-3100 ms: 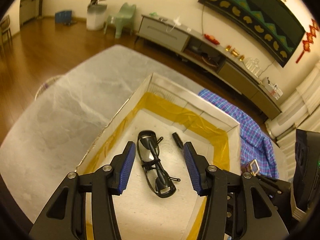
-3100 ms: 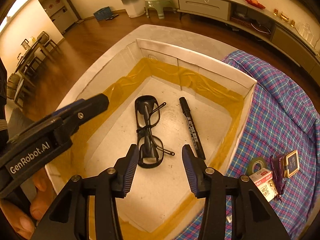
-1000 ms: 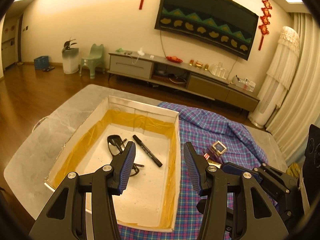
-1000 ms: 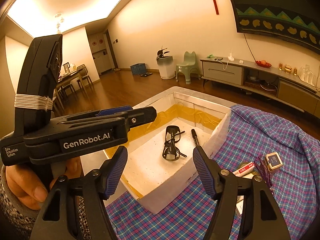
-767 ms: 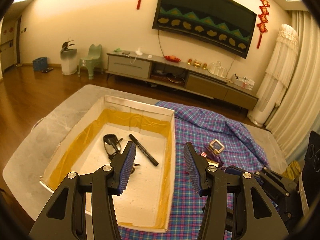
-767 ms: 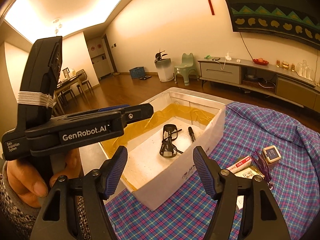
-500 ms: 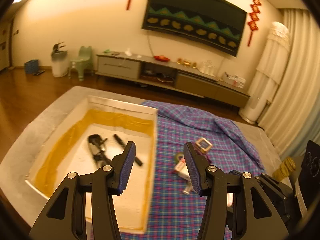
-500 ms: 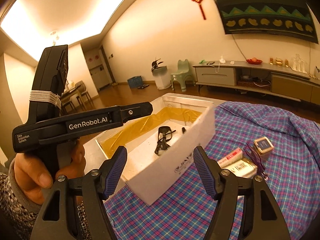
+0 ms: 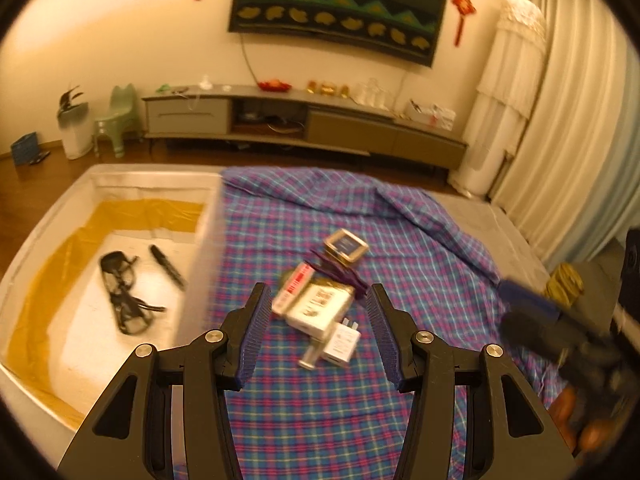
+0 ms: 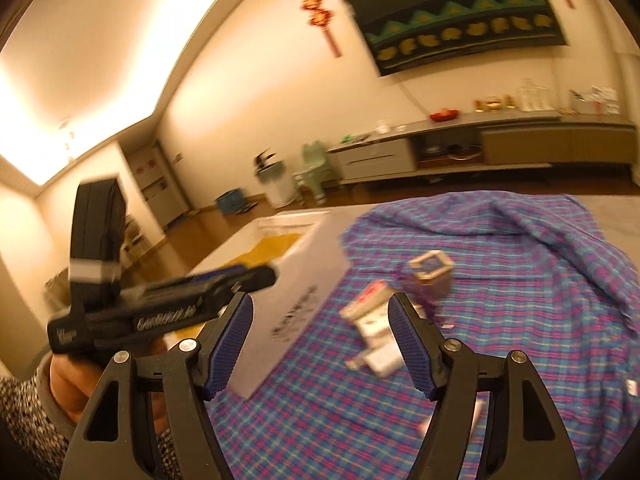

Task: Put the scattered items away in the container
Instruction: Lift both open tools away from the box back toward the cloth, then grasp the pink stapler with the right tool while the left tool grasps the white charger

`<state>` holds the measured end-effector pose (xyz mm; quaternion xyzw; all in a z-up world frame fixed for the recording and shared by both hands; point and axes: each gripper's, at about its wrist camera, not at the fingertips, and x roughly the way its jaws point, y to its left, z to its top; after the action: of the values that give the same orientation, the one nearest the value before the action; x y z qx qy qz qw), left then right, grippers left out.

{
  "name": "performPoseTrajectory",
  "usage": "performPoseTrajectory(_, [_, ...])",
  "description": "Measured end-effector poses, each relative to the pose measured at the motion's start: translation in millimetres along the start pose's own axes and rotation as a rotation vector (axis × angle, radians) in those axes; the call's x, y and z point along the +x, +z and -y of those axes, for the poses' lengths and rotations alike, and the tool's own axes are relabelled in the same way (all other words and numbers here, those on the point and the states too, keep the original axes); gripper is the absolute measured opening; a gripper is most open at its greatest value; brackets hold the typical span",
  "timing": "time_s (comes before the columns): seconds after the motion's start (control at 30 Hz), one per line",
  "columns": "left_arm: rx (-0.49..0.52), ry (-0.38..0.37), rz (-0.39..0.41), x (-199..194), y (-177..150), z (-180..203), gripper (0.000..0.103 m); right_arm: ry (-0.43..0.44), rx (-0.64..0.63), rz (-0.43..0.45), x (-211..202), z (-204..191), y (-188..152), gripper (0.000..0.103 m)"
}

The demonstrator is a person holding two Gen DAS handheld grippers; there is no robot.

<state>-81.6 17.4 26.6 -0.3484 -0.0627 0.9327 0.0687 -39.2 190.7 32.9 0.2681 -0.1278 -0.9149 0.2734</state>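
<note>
A white box (image 9: 202, 240) lined with yellow tape sits at the left and holds black glasses (image 9: 122, 294) and a black marker (image 9: 167, 266). On the plaid cloth (image 9: 400, 248) to its right lies a small heap: a white carton (image 9: 318, 306), a red-and-white tube (image 9: 292, 288), a white plug (image 9: 342, 344), a purple tangle (image 9: 340, 276) and a small square gold-rimmed box (image 9: 346, 245). My left gripper (image 9: 318, 334) hangs open over the heap, nothing between its pads. My right gripper (image 10: 320, 344) is open too, the same heap (image 10: 376, 328) blurred beyond it, next to the box (image 10: 304, 300).
The other gripper's body, held in a hand (image 10: 76, 376), crosses the left of the right wrist view. A gold roll (image 9: 564, 286) lies at the cloth's right edge. A long TV cabinet (image 9: 304, 124) and a curtain (image 9: 560, 140) stand behind the table.
Both views have swung right, from the box to the heap on the cloth. The box now lies at the left. Both grippers have stayed open and empty.
</note>
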Motion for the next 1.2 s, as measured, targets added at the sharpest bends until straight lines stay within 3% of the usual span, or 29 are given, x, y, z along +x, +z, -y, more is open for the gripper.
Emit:
performPoseTrajectory(0.1, [0.035, -0.025, -0.065, 21, -9, 18, 0.053, -0.087, 0.061, -0.017, -8, 27, 1, 0.071])
performPoseTrajectory(0.27, [0.064, -0.045, -0.168, 55, -26, 36, 0.053, -0.194, 0.182, -0.136, -4, 74, -12, 0.071])
performPoseTrajectory(0.4, [0.058, -0.041, -0.233, 80, -39, 40, 0.053, -0.180, 0.241, -0.226, 7, 92, -33, 0.071])
performPoseTrajectory(0.57, [0.014, -0.029, -0.280, 104, -47, 33, 0.053, -0.192, 0.168, -0.308, 28, 82, -56, 0.071])
performPoseTrajectory(0.7, [-0.027, -0.016, -0.266, 114, -49, 21, 0.053, -0.218, 0.047, -0.362, 43, 66, -67, 0.044])
performPoseTrajectory(0.83, [-0.071, -0.019, -0.312, 131, -54, 7, 0.053, -0.188, 0.052, -0.404, 54, 68, -81, 0.042])
performPoseTrajectory(1.03, [-0.091, -0.050, -0.315, 133, -52, 4, 0.053, -0.155, 0.122, -0.384, 50, 83, -82, 0.038])
performPoseTrajectory(1.2, [-0.035, -0.049, -0.289, 128, -50, 13, 0.053, -0.144, 0.204, -0.366, 37, 100, -80, 0.038])
